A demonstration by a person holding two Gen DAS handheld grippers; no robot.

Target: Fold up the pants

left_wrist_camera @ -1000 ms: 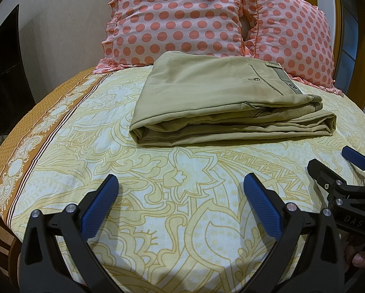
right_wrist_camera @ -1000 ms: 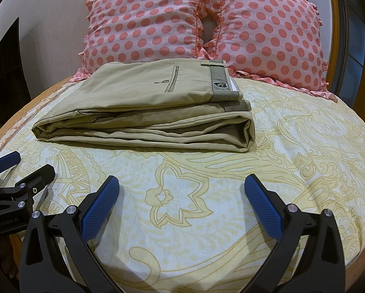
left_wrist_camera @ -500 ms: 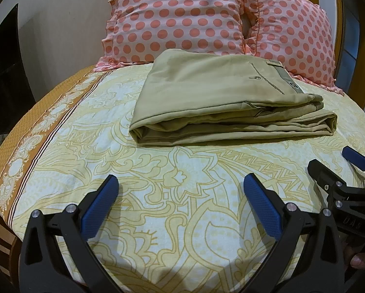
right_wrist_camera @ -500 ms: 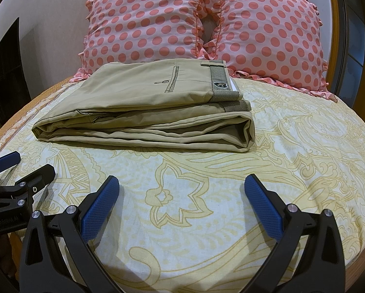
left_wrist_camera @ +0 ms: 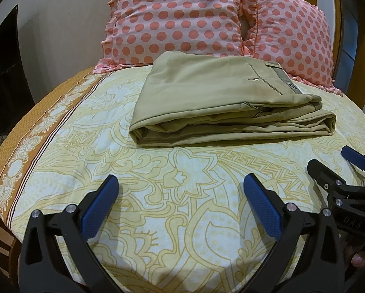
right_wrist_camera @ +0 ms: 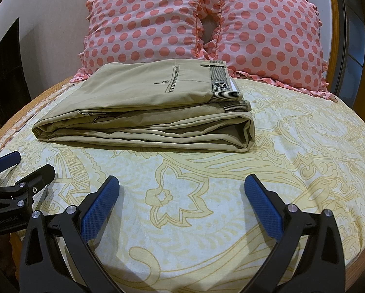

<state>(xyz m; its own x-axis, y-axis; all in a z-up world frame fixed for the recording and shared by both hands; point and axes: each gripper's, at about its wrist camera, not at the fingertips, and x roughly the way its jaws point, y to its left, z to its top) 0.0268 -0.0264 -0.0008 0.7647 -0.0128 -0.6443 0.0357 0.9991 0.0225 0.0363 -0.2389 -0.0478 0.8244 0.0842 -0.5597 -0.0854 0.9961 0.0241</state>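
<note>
The khaki pants (left_wrist_camera: pixel 221 102) lie folded in a flat stack on the bed, waistband and back pocket on top toward the right; they also show in the right wrist view (right_wrist_camera: pixel 153 112). My left gripper (left_wrist_camera: pixel 180 195) is open and empty, held over the sheet well short of the pants. My right gripper (right_wrist_camera: pixel 181 195) is open and empty too, equally short of the stack. Each gripper shows at the edge of the other's view: the right one (left_wrist_camera: pixel 333 161) and the left one (right_wrist_camera: pixel 24 163).
Two pink polka-dot pillows (right_wrist_camera: pixel 207 24) stand against the wooden headboard just behind the pants. The yellow patterned sheet (left_wrist_camera: pixel 177 219) covers the bed; its brown border (left_wrist_camera: pixel 19 166) marks the left edge. A dark shape (left_wrist_camera: pixel 4 78) stands at far left.
Both grippers stay open and nearly still; the left wrist view has shifted very slightly. The pants have not moved.
</note>
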